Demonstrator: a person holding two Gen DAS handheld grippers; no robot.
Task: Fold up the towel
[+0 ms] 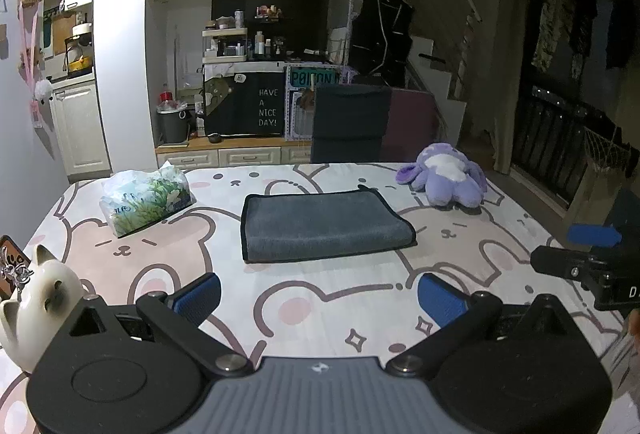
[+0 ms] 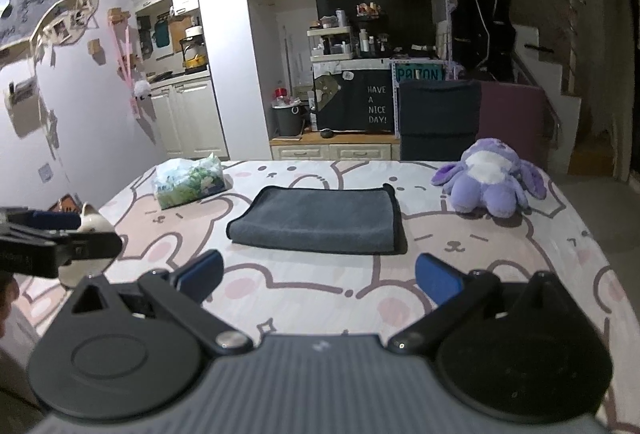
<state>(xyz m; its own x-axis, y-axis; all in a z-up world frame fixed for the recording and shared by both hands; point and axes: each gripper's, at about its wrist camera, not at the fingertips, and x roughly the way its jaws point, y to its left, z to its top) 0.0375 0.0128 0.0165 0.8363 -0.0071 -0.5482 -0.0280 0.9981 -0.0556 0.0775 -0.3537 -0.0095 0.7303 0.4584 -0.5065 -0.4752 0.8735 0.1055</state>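
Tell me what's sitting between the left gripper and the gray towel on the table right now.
Nothing: in the left wrist view, only bare bear-print tablecloth lies between the open left gripper and the folded gray towel.

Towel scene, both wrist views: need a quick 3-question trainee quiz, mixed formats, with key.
1. True or false: the left gripper is shut on the grey towel.
2. Multiple choice: what lies on the table to the right of the towel? A) a red mug B) the purple plush toy C) a laptop
3. Fill in: the towel lies ____ on the bear-print table cover, already doubled over, with both the left gripper and the right gripper apart from it.

Key: 1 false, both grippers are open and short of the towel; 2 B; 3 flat.
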